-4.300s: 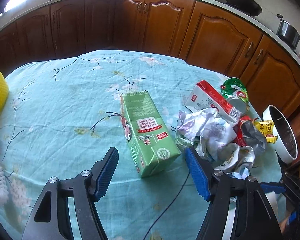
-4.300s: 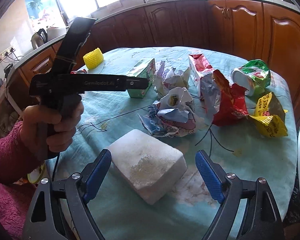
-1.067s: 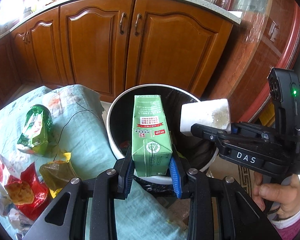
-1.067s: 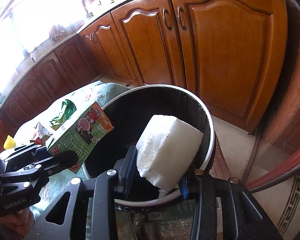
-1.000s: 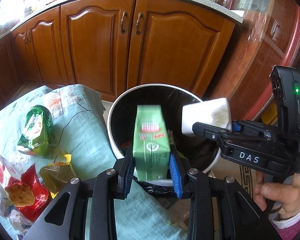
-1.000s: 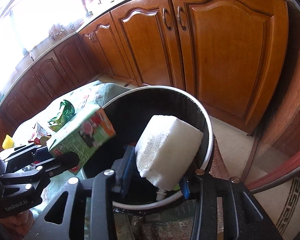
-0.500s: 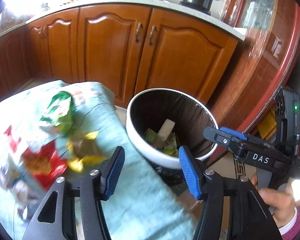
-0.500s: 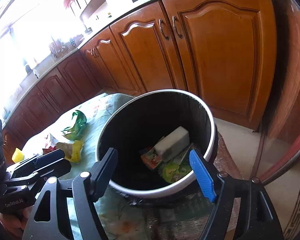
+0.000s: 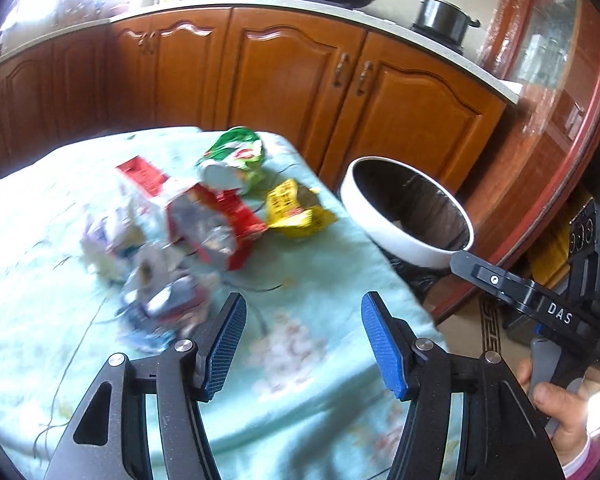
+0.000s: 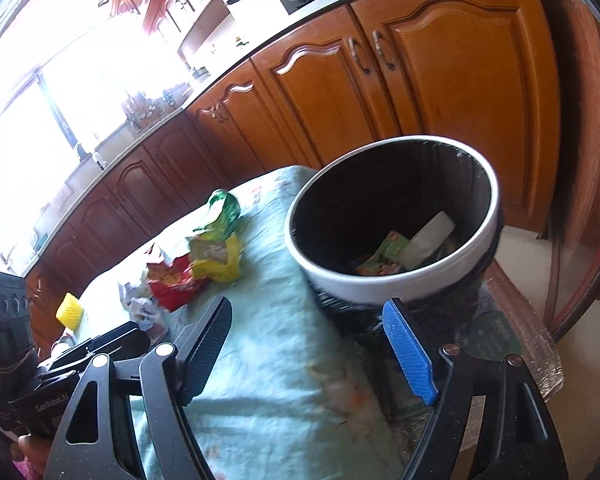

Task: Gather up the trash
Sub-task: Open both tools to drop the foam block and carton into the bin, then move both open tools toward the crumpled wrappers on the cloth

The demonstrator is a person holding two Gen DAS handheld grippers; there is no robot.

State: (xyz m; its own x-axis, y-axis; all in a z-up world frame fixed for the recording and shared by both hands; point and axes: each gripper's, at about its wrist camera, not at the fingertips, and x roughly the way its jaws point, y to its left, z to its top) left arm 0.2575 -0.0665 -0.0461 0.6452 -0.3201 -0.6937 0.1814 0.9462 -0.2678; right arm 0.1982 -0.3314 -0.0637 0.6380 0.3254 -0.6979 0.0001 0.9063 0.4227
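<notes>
My left gripper (image 9: 302, 344) is open and empty above the near edge of the table, with crumpled wrappers (image 9: 160, 280) just ahead to its left. A red bag (image 9: 220, 220), a yellow wrapper (image 9: 296, 212) and a green bag (image 9: 236, 156) lie further on. The white-rimmed trash bin (image 10: 380, 284) stands beside the table; the green carton (image 10: 384, 256) and white foam block (image 10: 428, 238) lie inside it. My right gripper (image 10: 312, 350) is open and empty, near the bin's front rim.
The table has a light blue flowered cloth (image 9: 320, 288). Wooden kitchen cabinets (image 9: 292, 76) run behind it, with a pan and a pot on the counter. A yellow object (image 10: 70, 312) sits at the table's far side. The bin also shows in the left wrist view (image 9: 384, 228).
Both grippers let the carton and the foam block fall into the bin and opened. Since then both have swung back from the bin towards the table.
</notes>
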